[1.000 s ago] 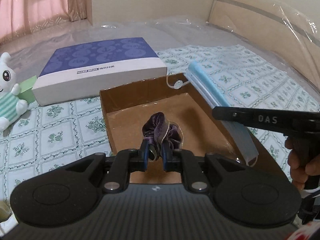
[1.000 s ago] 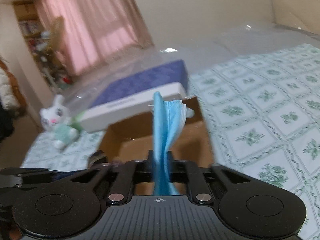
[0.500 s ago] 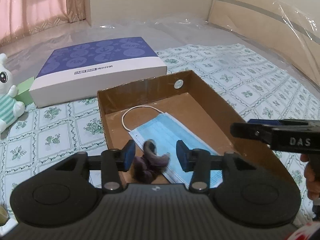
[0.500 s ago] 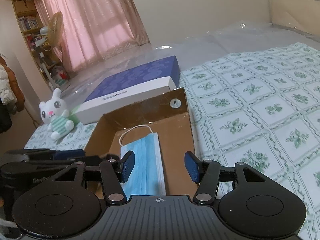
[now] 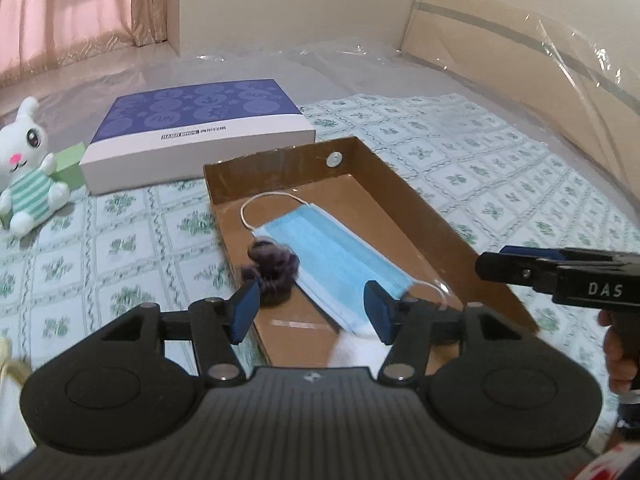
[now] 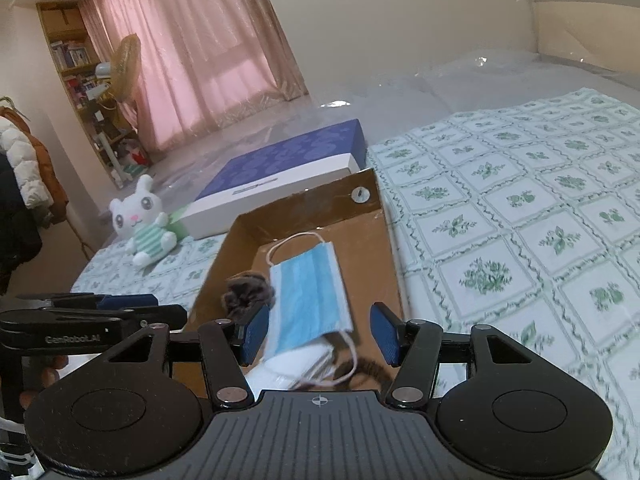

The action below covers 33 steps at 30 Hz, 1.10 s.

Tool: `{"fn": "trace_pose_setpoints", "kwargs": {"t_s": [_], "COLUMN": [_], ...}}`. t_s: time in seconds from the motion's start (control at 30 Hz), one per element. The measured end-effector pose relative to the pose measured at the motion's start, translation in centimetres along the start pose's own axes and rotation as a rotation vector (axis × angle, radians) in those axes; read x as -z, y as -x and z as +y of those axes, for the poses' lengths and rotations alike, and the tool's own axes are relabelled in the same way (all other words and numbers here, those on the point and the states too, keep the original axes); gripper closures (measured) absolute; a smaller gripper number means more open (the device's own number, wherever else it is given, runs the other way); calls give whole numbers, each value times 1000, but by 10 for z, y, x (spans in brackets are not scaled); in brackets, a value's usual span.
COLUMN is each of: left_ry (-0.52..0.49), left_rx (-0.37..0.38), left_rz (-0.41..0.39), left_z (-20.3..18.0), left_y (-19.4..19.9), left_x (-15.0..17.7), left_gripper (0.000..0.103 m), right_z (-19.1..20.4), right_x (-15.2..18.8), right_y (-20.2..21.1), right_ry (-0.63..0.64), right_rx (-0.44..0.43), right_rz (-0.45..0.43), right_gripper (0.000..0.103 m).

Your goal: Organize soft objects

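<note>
mask (image 5: 336, 256): blue face mask, lying flat inside the tray, running diagonally along the floor of it. One white ear loop curls out toward the far wall, the other trails off at the near end.
scrunchie (image 5: 274, 270): dark purple, fuzzy and a bit blurred, also in the tray, snug against the mask's left edge and close to the tray's left wall.
tray (image 5: 420, 204): shallow brown cardboard thing, open top, sitting on the bed. Small white round sticker or button on the inside of the far wall. There's something white at the near end under the mask, can't really tell what it is.
left gripper (image 5: 310, 312): fingers spread wide, holding nothing, hanging over the near end of the tray with the scrunchie just past its left finger.
right gripper (image 6: 318, 332): same deal, spread apart and empty, over the near end of the tray with the mask's end between its fingers.
box (image 5: 200, 128): flat purple-and-white box right behind the tray, pretty much touching its far wall.
bunny (image 5: 26, 172): white plush in a green striped shirt, off to the left, well apart from the tray, with a green block behind it.
bedsheet (image 6: 520, 216): white with green floral squares, clear plastic sheeting beyond it.
background: pink curtains, bookshelf and fan in the right wrist view.
</note>
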<state>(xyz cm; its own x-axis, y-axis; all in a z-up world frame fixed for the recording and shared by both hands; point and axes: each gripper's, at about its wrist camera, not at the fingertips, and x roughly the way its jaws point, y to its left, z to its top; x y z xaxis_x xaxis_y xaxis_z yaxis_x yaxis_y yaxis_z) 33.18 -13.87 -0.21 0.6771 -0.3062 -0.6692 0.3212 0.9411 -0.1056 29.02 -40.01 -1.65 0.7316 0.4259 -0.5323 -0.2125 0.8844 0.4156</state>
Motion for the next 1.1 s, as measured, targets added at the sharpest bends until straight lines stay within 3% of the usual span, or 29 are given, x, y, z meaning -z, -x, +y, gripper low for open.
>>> {"fn": "trace_pose_setpoints", "kwargs": {"t_s": [0.3, 0.67, 1.1], "left_ry": [36, 61, 148], "left_rx": [2, -72, -182], "left_rz": [-37, -100, -107], "left_z": [-1, 9, 51], "left_y": [70, 152, 211], "left_x": [35, 83, 149], "left_gripper": [45, 43, 35], "right_z": [29, 74, 140], "right_x": [28, 64, 115], "right_y": [48, 90, 84], "right_ry": [-15, -16, 66], "right_rx": [-32, -42, -90], "right_rz": [-36, -72, 18], "right_gripper": [45, 43, 43]}}
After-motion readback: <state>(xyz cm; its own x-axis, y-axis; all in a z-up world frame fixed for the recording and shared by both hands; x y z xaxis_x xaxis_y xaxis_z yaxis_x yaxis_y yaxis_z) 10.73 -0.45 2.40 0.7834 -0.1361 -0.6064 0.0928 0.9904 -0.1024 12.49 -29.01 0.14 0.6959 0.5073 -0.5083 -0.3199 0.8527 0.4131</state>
